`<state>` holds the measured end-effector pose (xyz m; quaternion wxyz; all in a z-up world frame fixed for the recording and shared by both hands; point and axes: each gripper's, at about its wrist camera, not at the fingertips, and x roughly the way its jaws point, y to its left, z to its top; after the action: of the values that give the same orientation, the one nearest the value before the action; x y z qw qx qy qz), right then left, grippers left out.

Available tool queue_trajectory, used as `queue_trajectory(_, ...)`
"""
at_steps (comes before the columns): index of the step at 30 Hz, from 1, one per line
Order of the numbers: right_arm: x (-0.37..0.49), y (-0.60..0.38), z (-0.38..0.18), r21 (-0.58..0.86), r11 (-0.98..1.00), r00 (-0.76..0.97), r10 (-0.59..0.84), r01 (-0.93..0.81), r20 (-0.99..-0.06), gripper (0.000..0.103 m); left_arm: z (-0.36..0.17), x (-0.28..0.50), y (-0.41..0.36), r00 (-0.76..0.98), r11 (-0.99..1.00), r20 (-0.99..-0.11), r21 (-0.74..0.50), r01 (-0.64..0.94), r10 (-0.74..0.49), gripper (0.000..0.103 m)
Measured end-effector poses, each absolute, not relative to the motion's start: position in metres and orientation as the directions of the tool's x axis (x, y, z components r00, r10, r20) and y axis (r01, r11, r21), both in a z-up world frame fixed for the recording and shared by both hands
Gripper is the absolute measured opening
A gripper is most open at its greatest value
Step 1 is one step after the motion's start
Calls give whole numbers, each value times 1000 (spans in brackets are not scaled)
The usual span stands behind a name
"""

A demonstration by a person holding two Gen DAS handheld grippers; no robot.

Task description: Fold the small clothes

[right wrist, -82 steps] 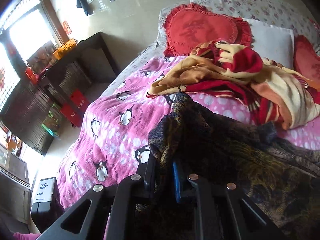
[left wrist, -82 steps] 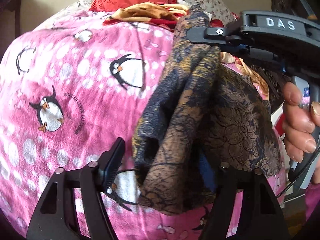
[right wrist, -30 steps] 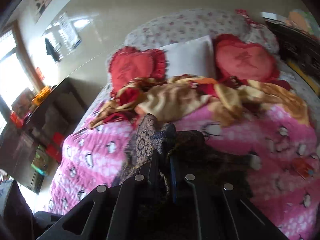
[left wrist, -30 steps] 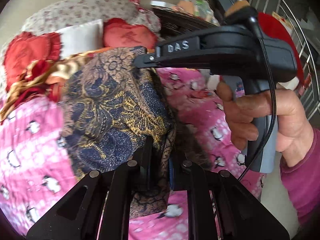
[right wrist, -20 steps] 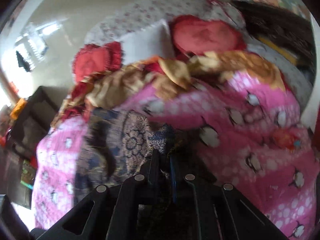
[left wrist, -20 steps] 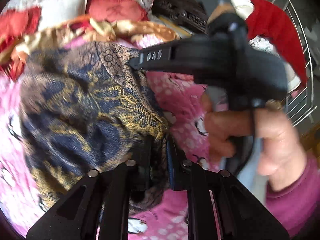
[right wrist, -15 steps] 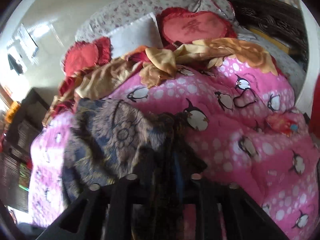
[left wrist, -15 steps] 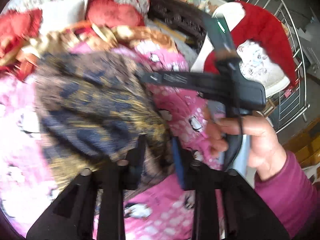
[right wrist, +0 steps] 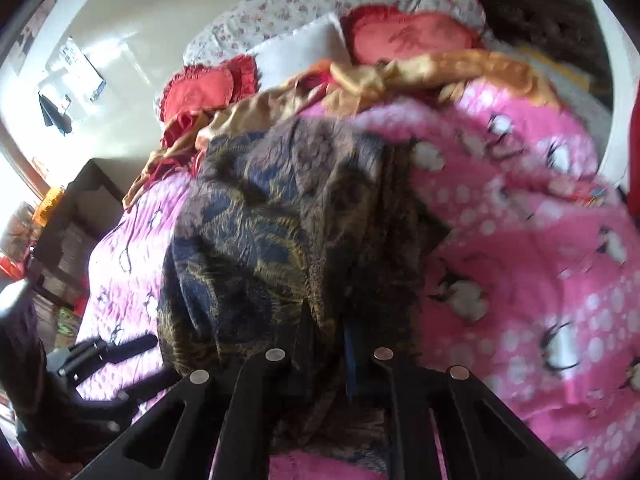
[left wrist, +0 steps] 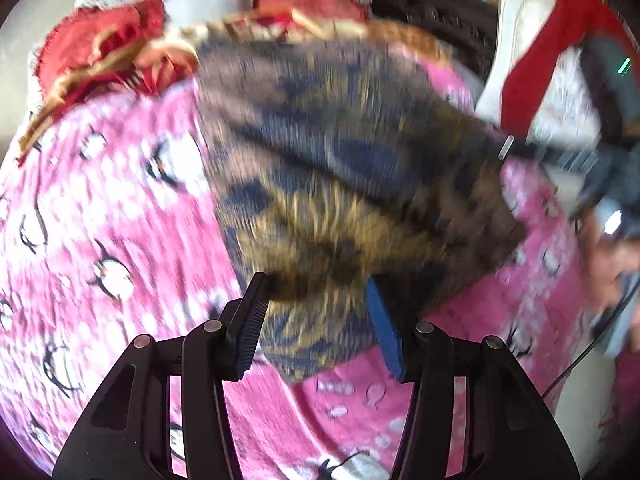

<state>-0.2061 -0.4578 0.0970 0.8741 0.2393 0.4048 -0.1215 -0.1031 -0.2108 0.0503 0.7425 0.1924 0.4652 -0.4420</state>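
Cloth [left wrist: 352, 160] lies lengthwise toward pillows; left hand-held gripper [left wrist: 316, 312] spread, right hand-held gripper [right wrist: 326, 344] pinching it

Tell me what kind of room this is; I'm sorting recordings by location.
Most likely a bedroom at home. The patterned garment lies on a bed under a pink penguin blanket, with red heart-shaped cushions and a white pillow at its head.

Our left gripper [left wrist: 316, 300] has its jaws spread wide; our right gripper [right wrist: 324, 344] has jaws nearly closed, pinching fabric.
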Motion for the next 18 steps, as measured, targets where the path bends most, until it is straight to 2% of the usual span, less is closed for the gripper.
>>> queue_trajectory(2,-214,-461,105,282,869,651,-59,407,-757,10,37,-107,-213,167,530,-872,-120,839,-460,50)
queue_trajectory(4,-214,-470,92,216,861,593,-117,460,-797,10,29,-109,-216,164,532,-879,-114,839,-447,50)
queue_trajectory(6,-212,-479,72,236,843,549,-82,483,-832,10,29,-108,-218,167,536,-880,-112,837,-445,50)
queue_trajectory(8,-220,-483,71,269,810,556,-83,521,-827,21,32,-109,-216,168,534,-876,-115,837,-452,50)
queue_trajectory(9,-226,-483,76,277,794,562,-97,542,-821,35,33,-109,-215,166,534,-876,-118,837,-452,50)
queue_trajectory(10,-234,-480,86,301,781,586,-100,547,-804,37,33,-108,-215,160,534,-877,-123,837,-453,50)
queue_trajectory(14,-242,-449,111,353,829,657,-22,433,-754,37,31,-106,-218,150,542,-881,-135,830,-448,50)
queue_trajectory(17,-232,-428,97,297,861,588,-2,413,-809,35,33,-105,-216,149,548,-881,-140,825,-450,50)
queue_trajectory(18,-232,-423,89,245,879,560,-30,410,-828,16,34,-105,-215,148,546,-879,-142,826,-453,50)
